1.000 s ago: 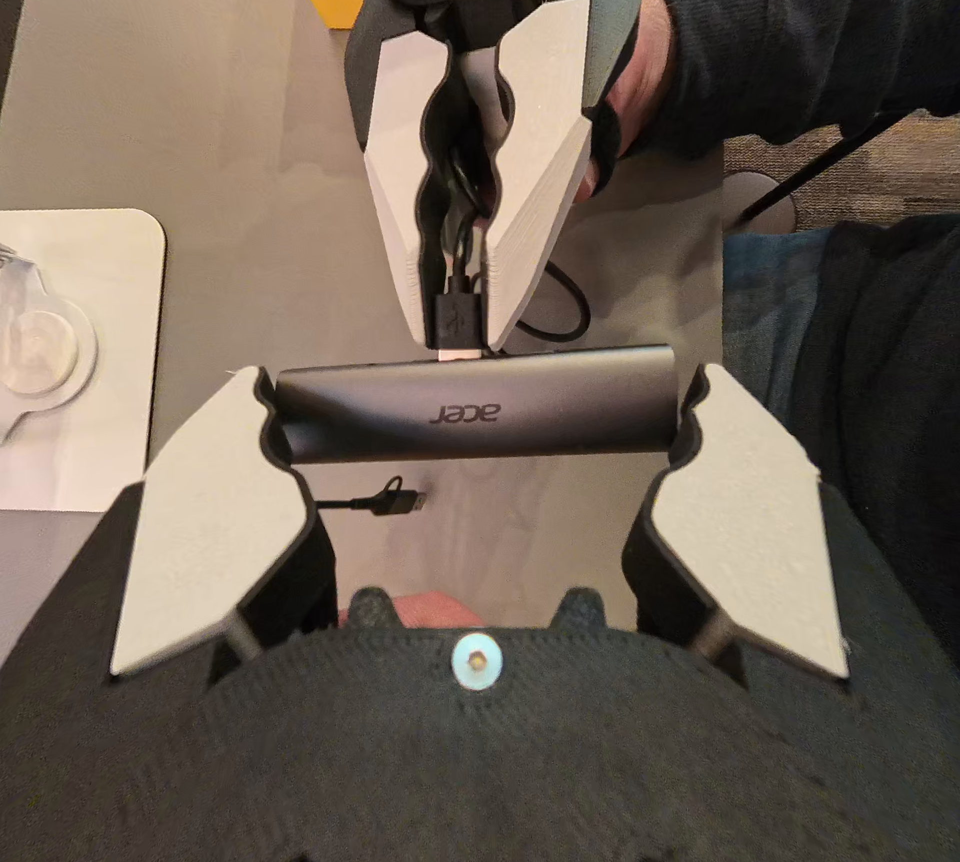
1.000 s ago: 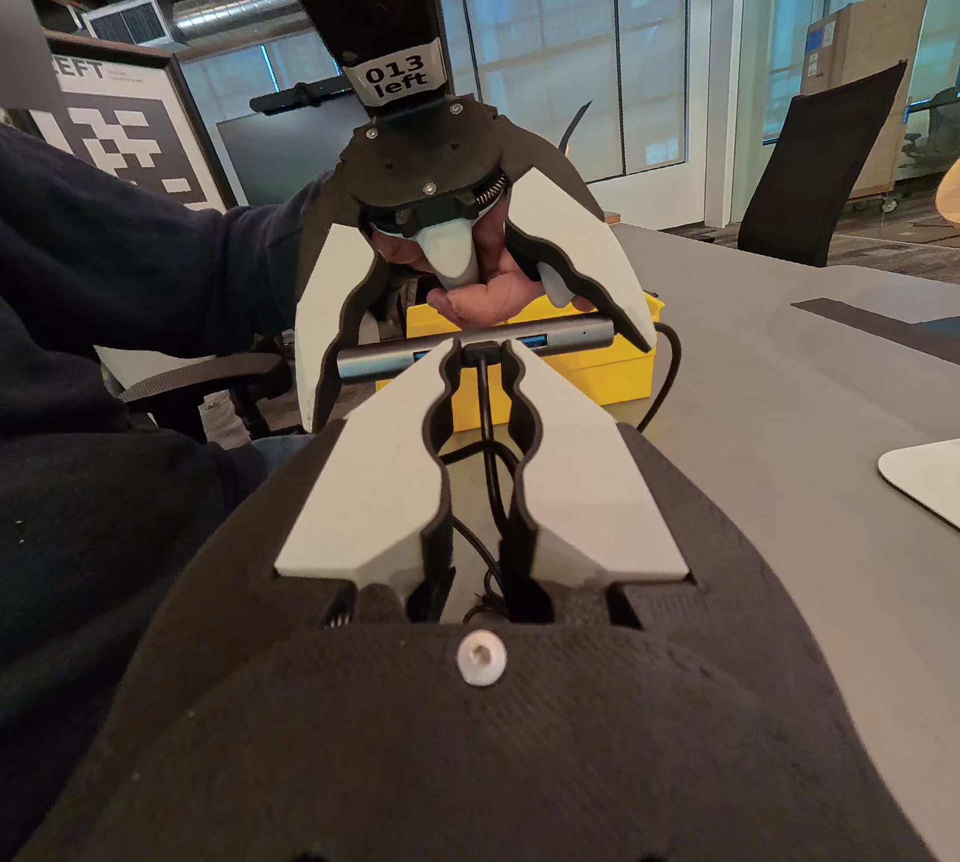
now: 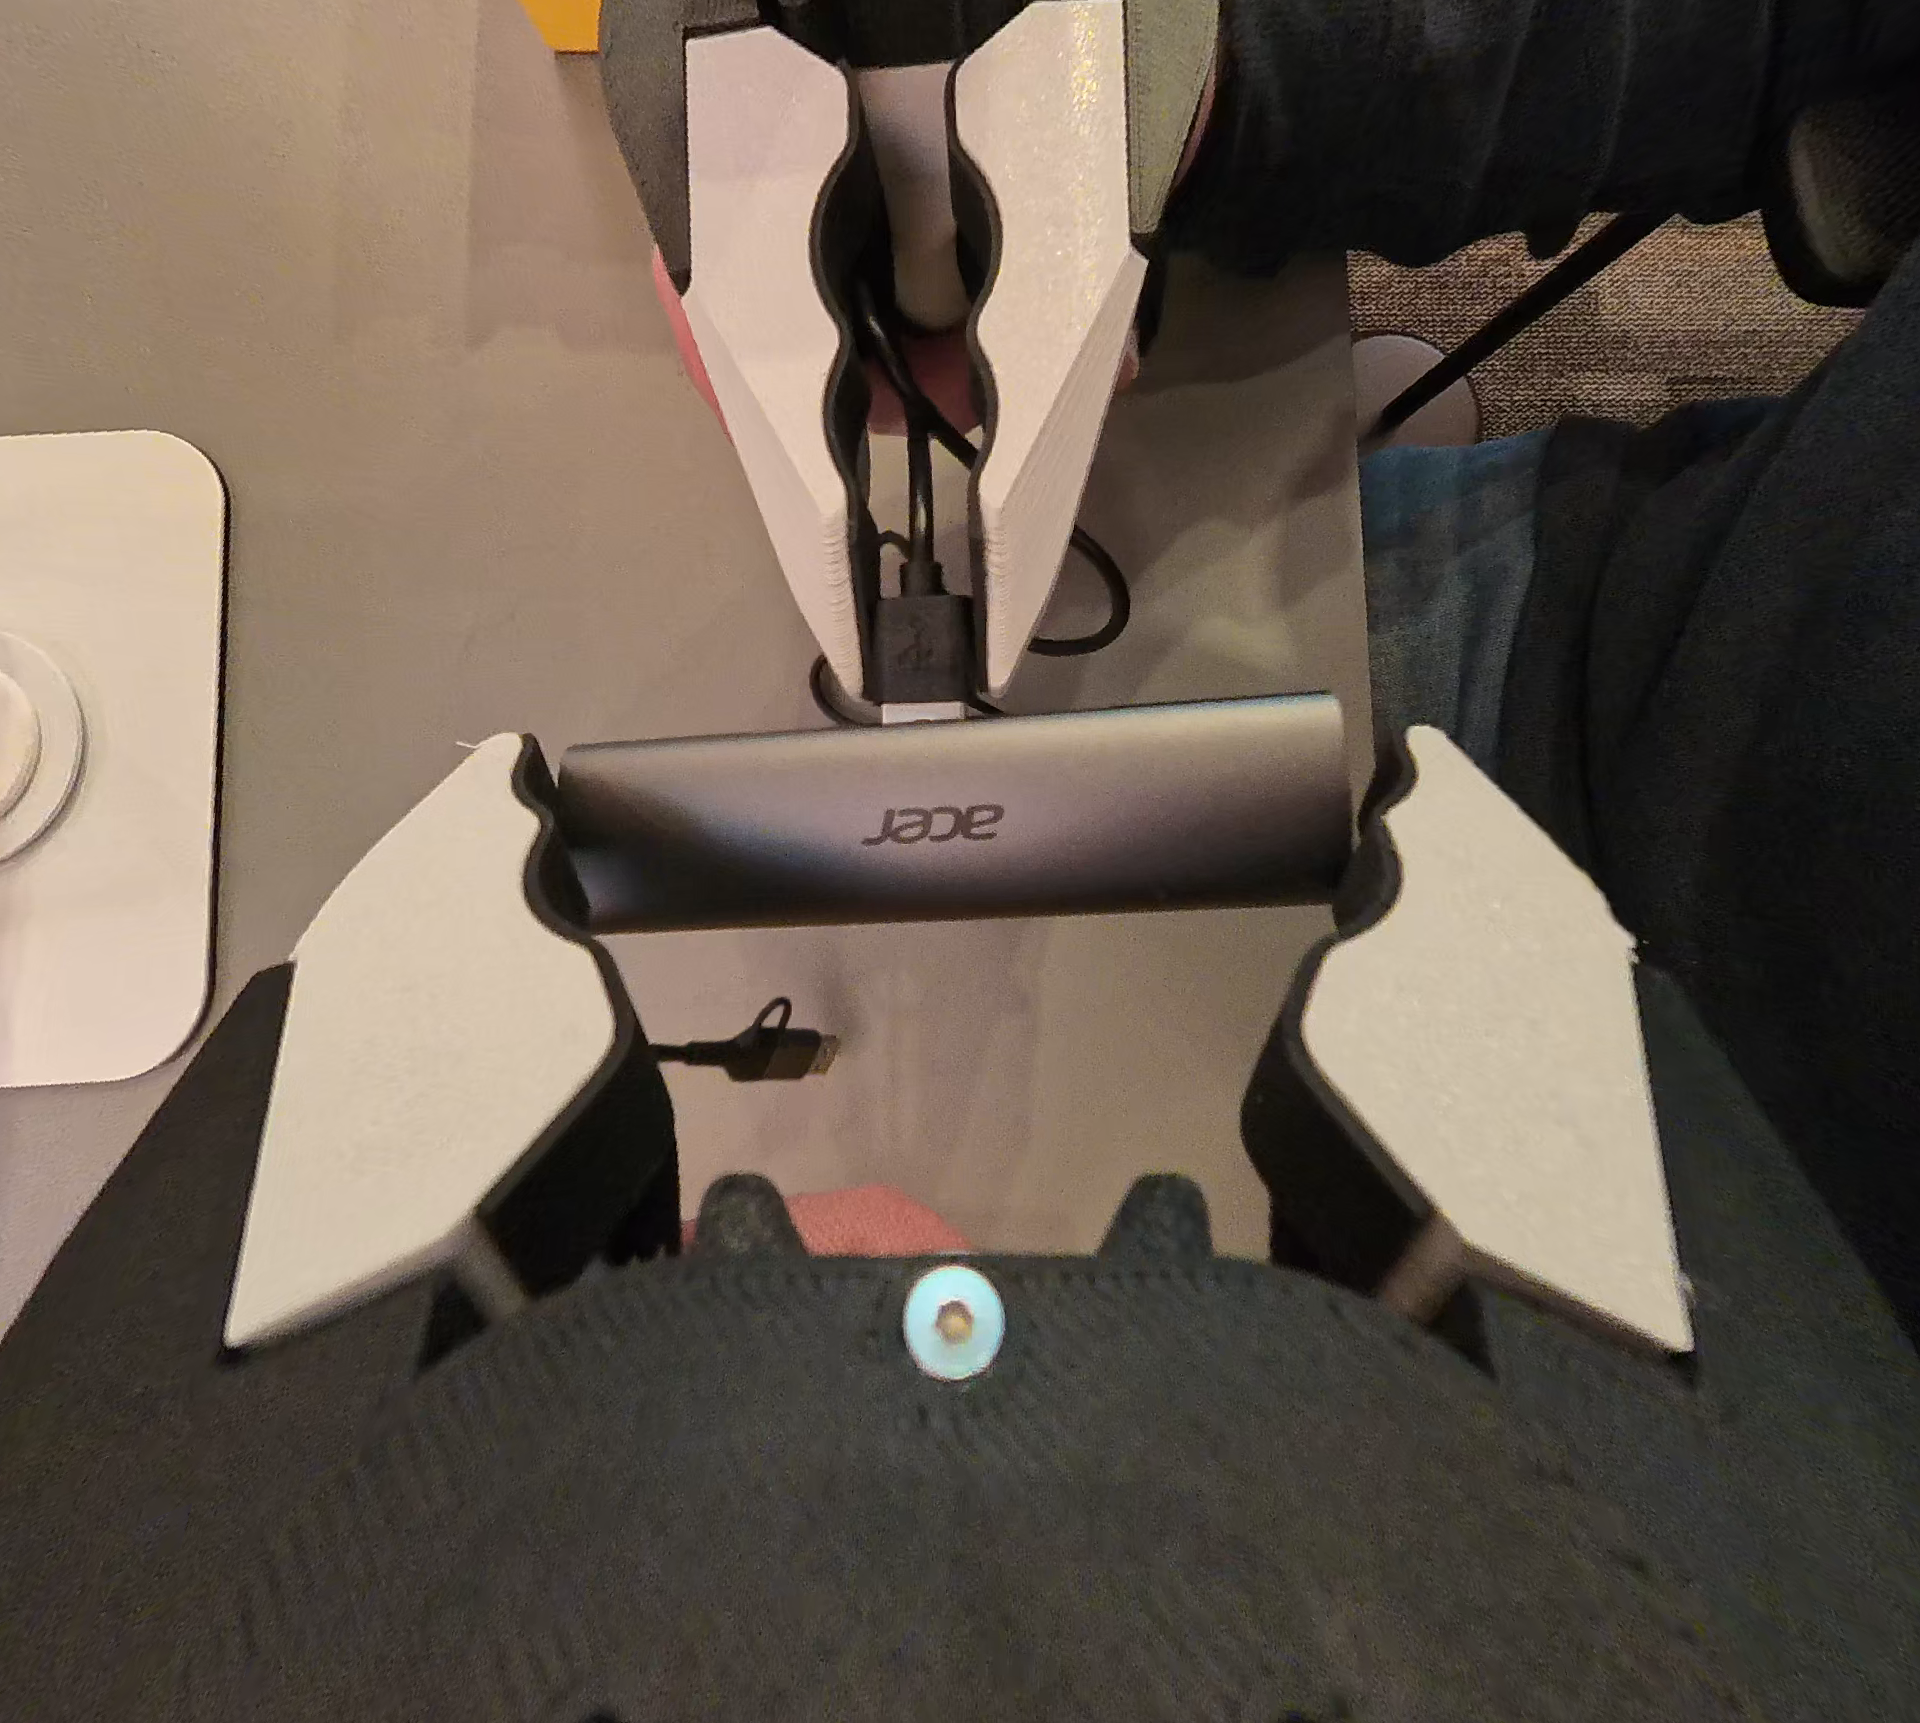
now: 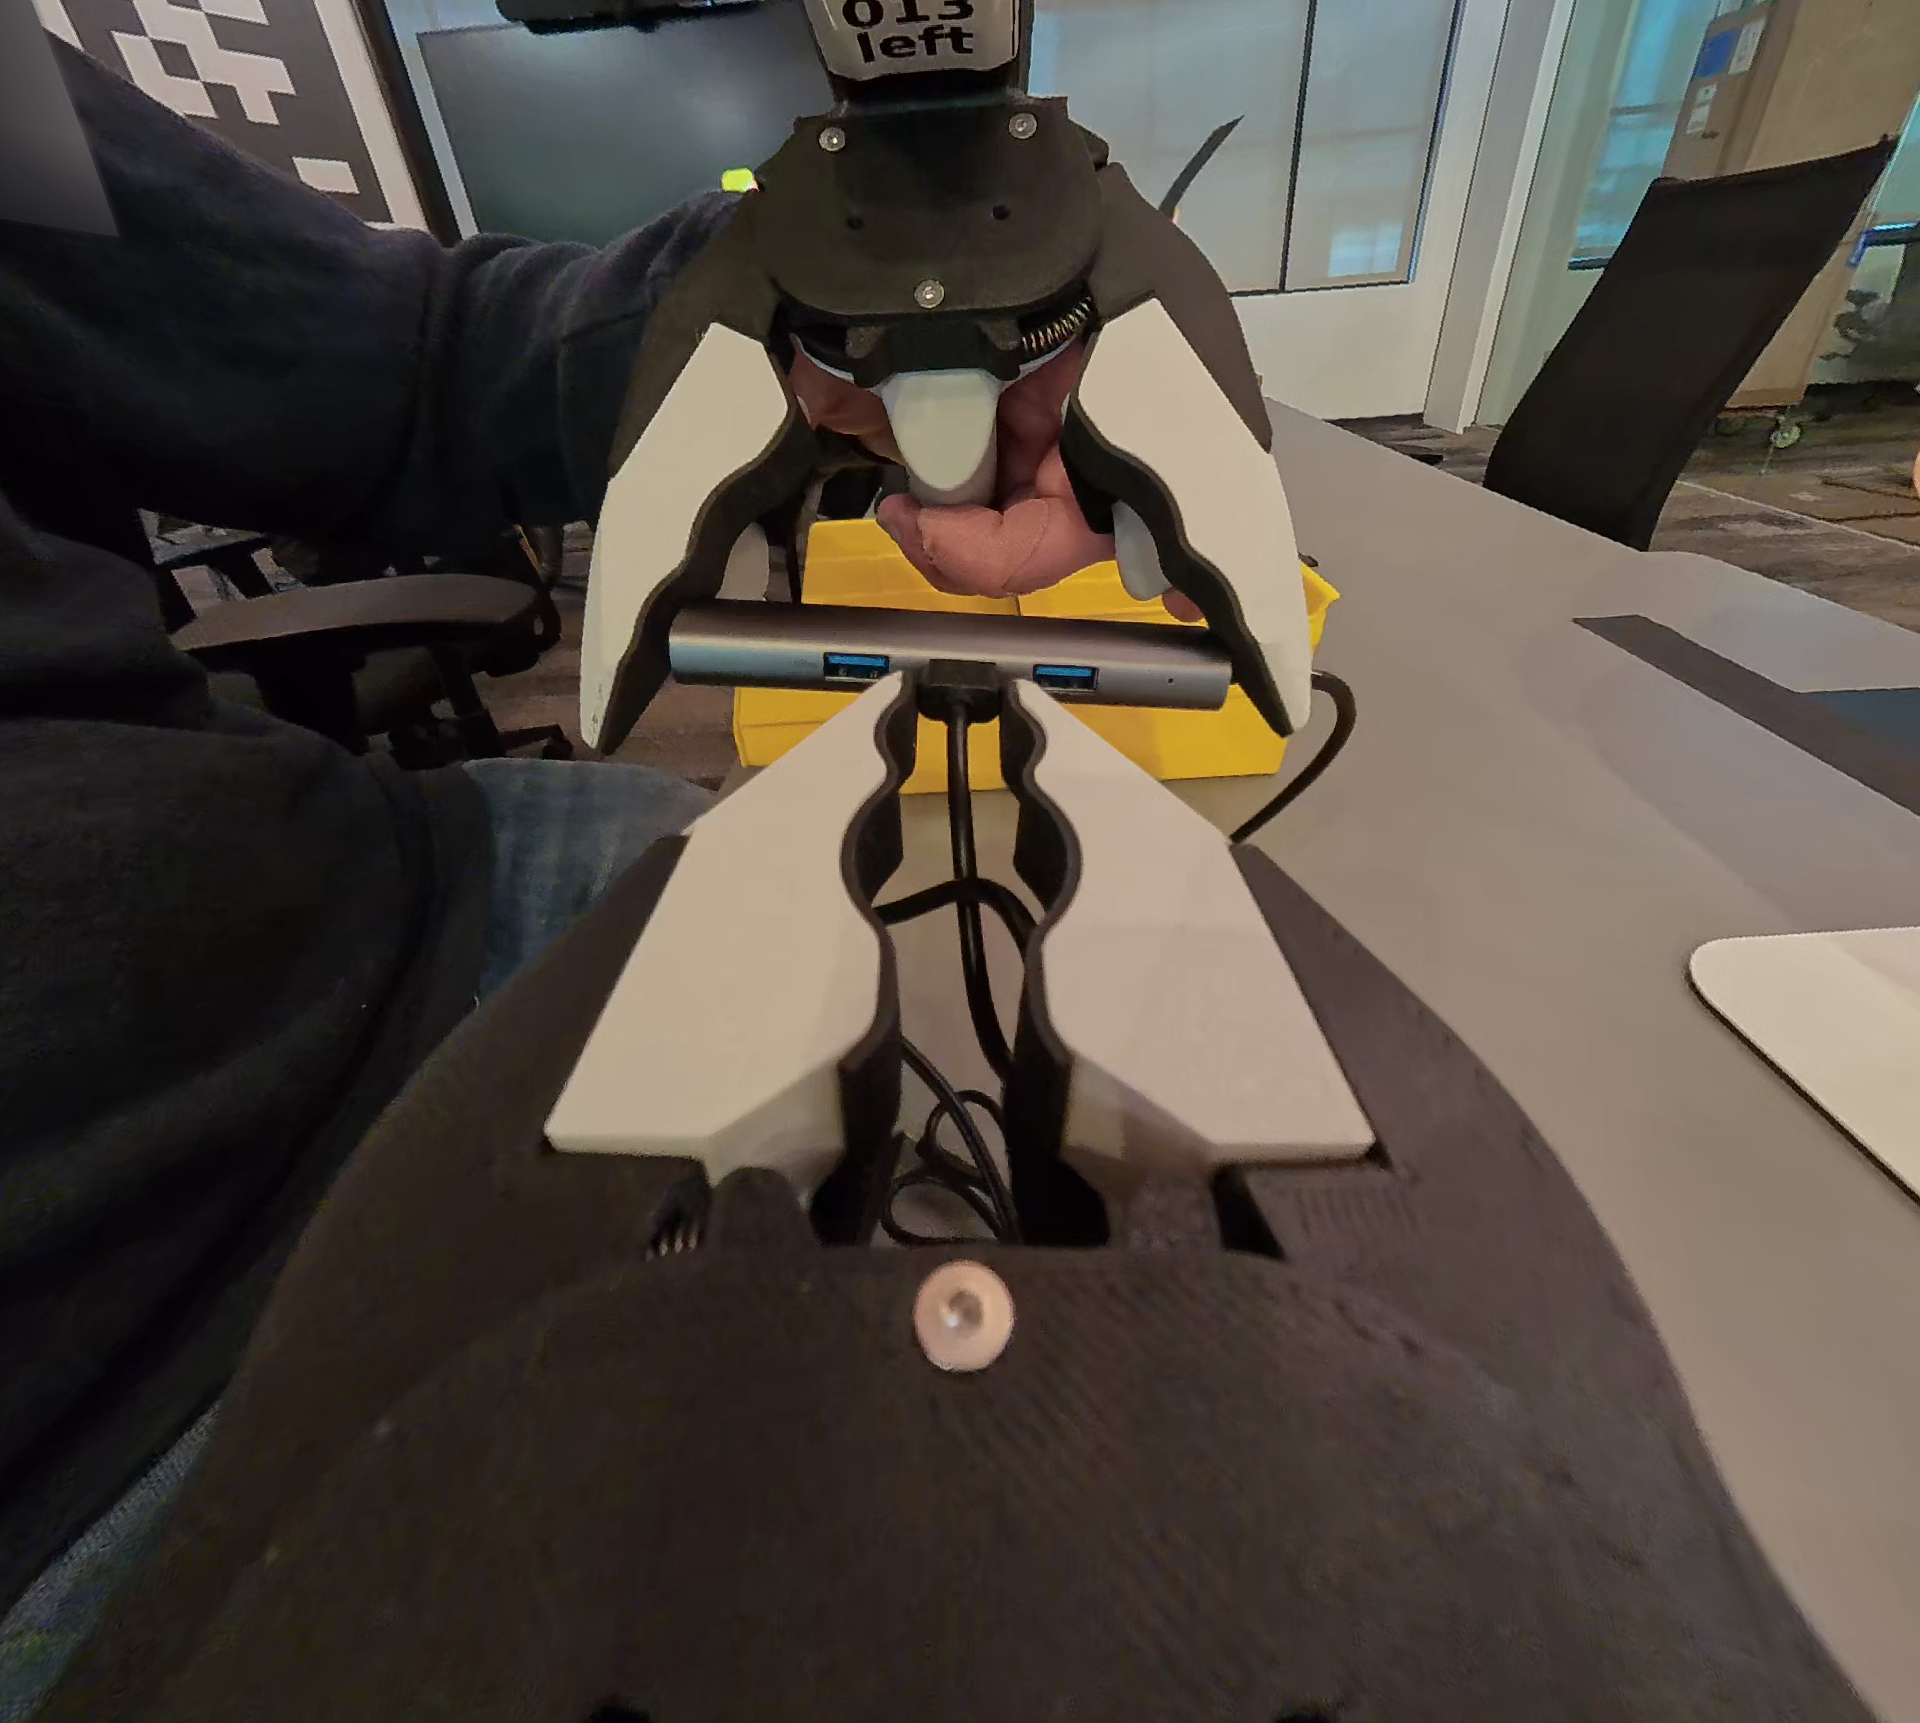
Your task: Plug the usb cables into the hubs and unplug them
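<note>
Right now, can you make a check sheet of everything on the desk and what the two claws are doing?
Surface: grey desk, mostly bare.
Job's things: hub held off the desk; plug at its middle port, metal tip showing.
Clutter: white pad; yellow bin.
Grippers: left gripper clamps the hub's ends; right gripper pinches the plug.
Cables: cable runs between the right fingers; loose connector on the desk.
Surroundings: chair, windows, monitor.

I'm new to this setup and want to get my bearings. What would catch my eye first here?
First, the grey hub, held by its two ends across the middle of the left view by the left tongs. Next, the right tongs, coming from the far side, pinch a black plug at the hub's edge. In the right view, a yellow bin sits on the table behind them.
</note>
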Motion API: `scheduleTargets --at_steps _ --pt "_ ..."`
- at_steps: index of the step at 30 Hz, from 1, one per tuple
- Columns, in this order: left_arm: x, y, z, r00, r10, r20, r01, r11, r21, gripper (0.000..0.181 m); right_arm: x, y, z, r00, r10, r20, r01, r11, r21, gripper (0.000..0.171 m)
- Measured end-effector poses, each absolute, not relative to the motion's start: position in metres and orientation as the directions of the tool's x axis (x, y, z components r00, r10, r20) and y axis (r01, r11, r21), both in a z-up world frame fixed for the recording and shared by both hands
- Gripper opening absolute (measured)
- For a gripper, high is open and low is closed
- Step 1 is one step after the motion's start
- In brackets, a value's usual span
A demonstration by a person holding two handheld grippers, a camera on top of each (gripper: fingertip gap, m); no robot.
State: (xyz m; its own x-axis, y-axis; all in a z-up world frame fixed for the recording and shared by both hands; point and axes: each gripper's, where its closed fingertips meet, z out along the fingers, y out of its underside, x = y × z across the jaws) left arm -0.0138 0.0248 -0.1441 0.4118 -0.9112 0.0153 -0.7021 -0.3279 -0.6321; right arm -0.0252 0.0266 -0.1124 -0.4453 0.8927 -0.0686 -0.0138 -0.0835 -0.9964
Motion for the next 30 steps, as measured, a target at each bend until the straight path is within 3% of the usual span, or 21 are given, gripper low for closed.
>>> scheduleTargets --at_steps 21,30 --pt "-0.017 0.022 -0.157 0.415 -0.91 0.008 -0.721 -0.334 -0.607 0.139 -0.029 0.022 -0.125 -0.441 0.896 -0.043 0.038 -0.03 -0.999 0.013" --pt "-0.015 0.024 -0.148 0.442 -0.897 0.008 -0.66 -0.33 -0.675 0.139 -0.029 0.022 -0.119 -0.442 0.893 -0.082 -0.04 -0.111 -0.993 0.013"
